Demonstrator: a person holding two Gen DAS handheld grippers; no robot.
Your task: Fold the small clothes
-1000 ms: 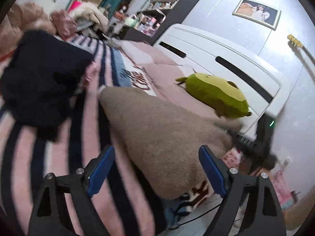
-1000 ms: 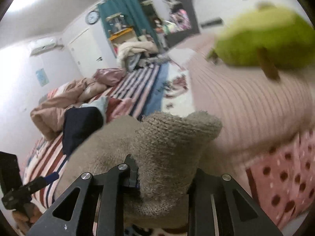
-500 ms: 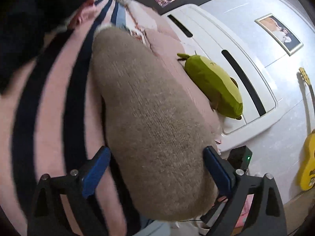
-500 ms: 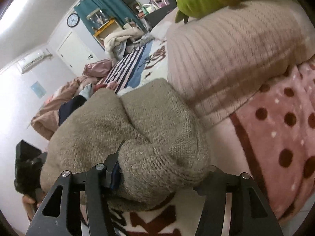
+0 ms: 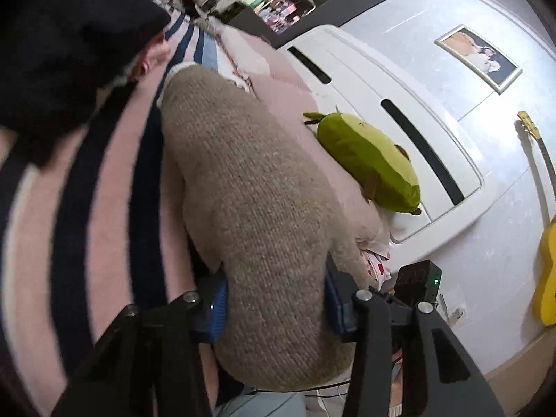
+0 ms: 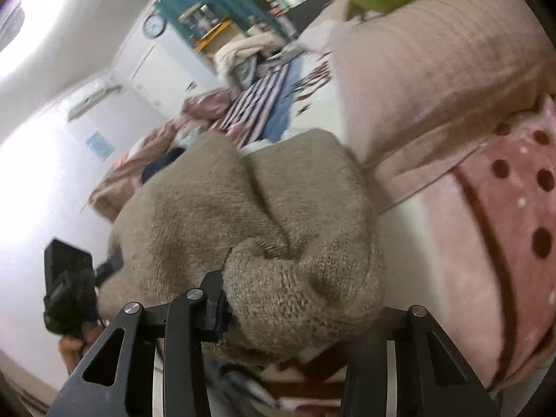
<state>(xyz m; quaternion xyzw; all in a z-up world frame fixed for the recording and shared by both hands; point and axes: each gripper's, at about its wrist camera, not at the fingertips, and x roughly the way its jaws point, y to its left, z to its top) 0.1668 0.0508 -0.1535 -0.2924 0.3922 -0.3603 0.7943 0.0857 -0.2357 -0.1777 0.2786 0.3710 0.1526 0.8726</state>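
A beige knitted garment (image 5: 250,201) lies on the pink and navy striped bedspread (image 5: 87,208). My left gripper (image 5: 274,309) is shut on its near end, the blue pads pressing both sides of the knit. In the right wrist view the same garment (image 6: 243,215) is bunched up, and my right gripper (image 6: 295,312) is shut on its other end. The left gripper's body (image 6: 67,285) shows at the far left of that view.
A dark navy garment (image 5: 59,52) lies on the bedspread at upper left. A green plush toy (image 5: 368,160) rests on a pink pillow (image 6: 434,69) by the white headboard (image 5: 399,132). A pink dotted blanket (image 6: 514,215) lies at the right. A yellow guitar (image 5: 547,271) leans on the wall.
My left gripper came down over the garment's end and closed on it; it was open before. My right gripper kept its hold and lowered the bunched end toward the bed.
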